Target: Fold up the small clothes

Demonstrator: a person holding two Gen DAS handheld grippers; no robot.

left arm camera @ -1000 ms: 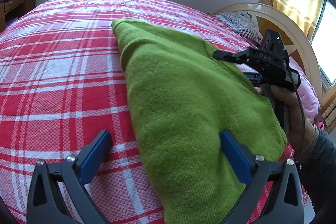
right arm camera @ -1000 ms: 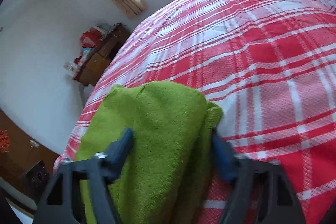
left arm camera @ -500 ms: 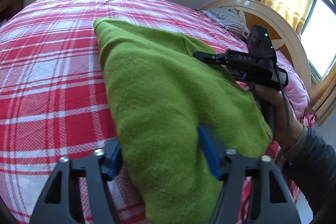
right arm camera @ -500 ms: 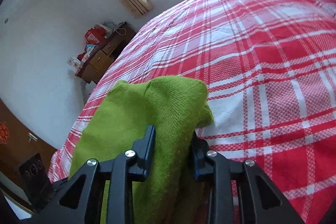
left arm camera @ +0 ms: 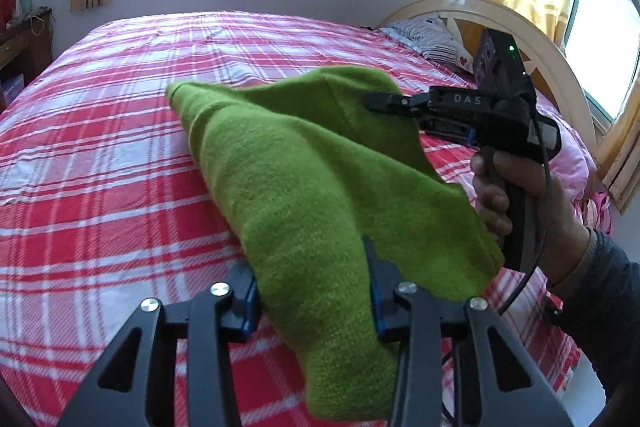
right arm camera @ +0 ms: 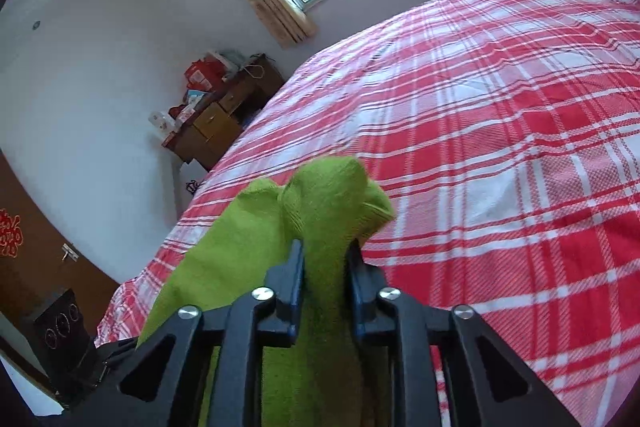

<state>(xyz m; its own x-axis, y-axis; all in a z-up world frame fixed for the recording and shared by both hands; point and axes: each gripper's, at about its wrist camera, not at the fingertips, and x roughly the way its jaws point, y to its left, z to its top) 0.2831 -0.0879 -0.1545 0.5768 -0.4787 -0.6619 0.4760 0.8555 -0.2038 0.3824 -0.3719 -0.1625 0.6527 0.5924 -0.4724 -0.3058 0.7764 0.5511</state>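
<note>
Two grips hold one green knit (left arm camera: 320, 179), and the step in hand looks like carrying it over for a fold. To do that well, I judge that both ends should travel together at one height, so the cloth between them neither sags nor twists, and that neither grip should let go until the lifted part lies flat on what stays below. Lining edge with edge before lowering would spare a later tidy-up.

The knit is a thick, fuzzy, lime-green piece, soft and limp, already doubled in places. It hangs raised above the bed (left arm camera: 100, 155), with its far corner low near the cover; whether that corner touches I cannot tell. Between the two grips it forms a slack ridge. In the right wrist view it bunches into a rounded knob just beyond the fingers.

The left gripper (left arm camera: 312, 291) is closed narrow on the near end of the knit, blue pads pressed into it on both sides. The right gripper (right arm camera: 324, 267) is likewise clamped on a bunched fold. From the left view it reaches in from the right side, held by the person's hand (left arm camera: 516, 187).

Under it all lies a red and white plaid cover. A curved headboard (left arm camera: 520, 27) and striped pillow (left arm camera: 432, 39) stand beyond, with a wooden desk (right arm camera: 216, 123) by the wall.
</note>
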